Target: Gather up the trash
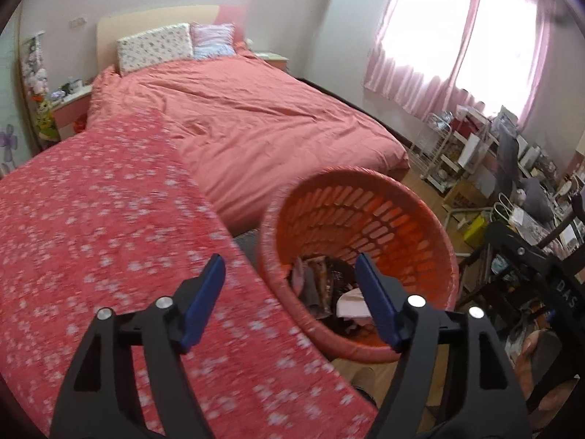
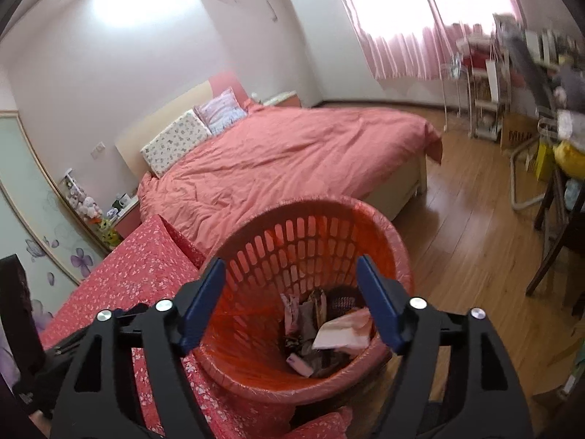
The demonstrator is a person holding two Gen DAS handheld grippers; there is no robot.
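Partly hidden behind both spread, empty claws (image 1: 290,267) (image 2: 290,269), basket (image 2: 365,212) trash (image 2: 321,325) blurs.

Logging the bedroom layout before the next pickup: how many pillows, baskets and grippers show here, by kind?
Pillows: 2, floral white pillow and striped pillow
Baskets: 1, orange basket with trash inside
Grippers: 2, left gripper and right gripper, both open and empty
Total: 5

An orange slotted basket (image 2: 310,241), a salmon-pink duvet (image 1: 256,109), a red, seemingly white-flowered cover (image 1: 109,219), and pink curtains (image 1: 420,73).
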